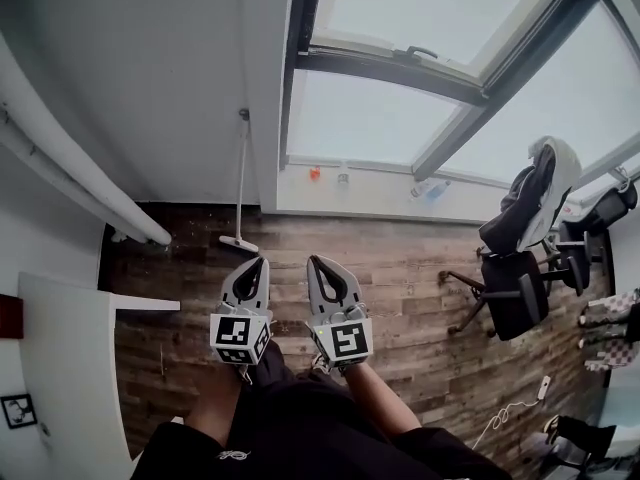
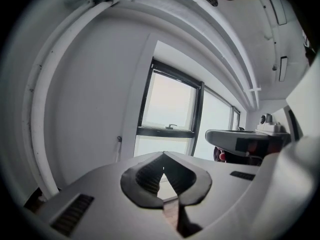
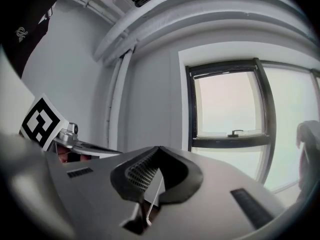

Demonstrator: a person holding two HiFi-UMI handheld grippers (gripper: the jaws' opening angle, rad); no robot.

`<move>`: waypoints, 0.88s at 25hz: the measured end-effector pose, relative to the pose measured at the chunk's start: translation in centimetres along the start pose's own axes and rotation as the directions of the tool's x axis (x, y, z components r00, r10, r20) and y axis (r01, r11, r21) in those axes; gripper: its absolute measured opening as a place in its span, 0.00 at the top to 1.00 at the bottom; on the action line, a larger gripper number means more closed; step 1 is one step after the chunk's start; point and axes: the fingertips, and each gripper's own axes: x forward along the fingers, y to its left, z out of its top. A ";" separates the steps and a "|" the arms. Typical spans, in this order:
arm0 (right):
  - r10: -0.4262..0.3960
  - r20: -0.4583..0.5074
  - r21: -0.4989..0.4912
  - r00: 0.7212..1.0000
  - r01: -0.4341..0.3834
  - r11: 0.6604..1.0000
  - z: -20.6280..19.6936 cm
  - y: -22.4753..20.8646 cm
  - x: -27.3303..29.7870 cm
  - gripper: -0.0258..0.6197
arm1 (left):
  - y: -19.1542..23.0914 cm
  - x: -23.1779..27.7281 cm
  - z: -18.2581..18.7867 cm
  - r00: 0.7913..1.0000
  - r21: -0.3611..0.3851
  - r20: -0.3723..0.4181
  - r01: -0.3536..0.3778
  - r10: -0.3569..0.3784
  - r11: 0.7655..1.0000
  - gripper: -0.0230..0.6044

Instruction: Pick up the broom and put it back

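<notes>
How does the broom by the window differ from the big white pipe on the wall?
The broom is thin, the pipe much thicker. The broom stands nearly upright, flat head on the floor; the pipe runs on out of view. Both are white, against the wall.

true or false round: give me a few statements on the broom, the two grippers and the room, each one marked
1. The broom leans on the wall beside the window. True.
2. The left gripper is holding the broom. False: it is shut on nothing, and the broom stands apart from it.
3. The right gripper has its fingers together. True.
4. The floor is carpeted. False: it is wood planks.
5. A jacket hangs on the office chair. True.
</notes>
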 end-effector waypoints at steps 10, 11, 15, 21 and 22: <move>-0.029 0.049 -0.009 0.998 0.029 1.000 2.3 -6.1 -11.6 0.93 | -15.4 -1.7 1.6 0.991 0.061 0.100 0.084 -0.089 0.995 0.96; -0.035 0.060 -0.013 0.998 0.036 0.999 2.5 -6.6 -12.7 0.93 | -16.6 -2.0 1.8 0.989 0.067 0.113 0.088 -0.095 0.994 0.96; -0.059 0.074 0.019 0.996 0.058 0.998 2.2 -8.1 -15.6 0.93 | -20.2 -2.5 1.9 0.986 0.088 0.121 0.108 -0.118 0.990 0.96; -0.080 0.092 0.031 0.993 0.077 0.997 1.9 -9.0 -17.1 0.93 | -21.9 -2.4 1.8 0.984 0.113 0.114 0.125 -0.138 0.986 0.96; -0.083 0.092 0.032 0.992 0.080 0.996 1.8 -9.1 -17.4 0.93 | -22.2 -2.4 1.6 0.984 0.115 0.110 0.129 -0.142 0.985 0.96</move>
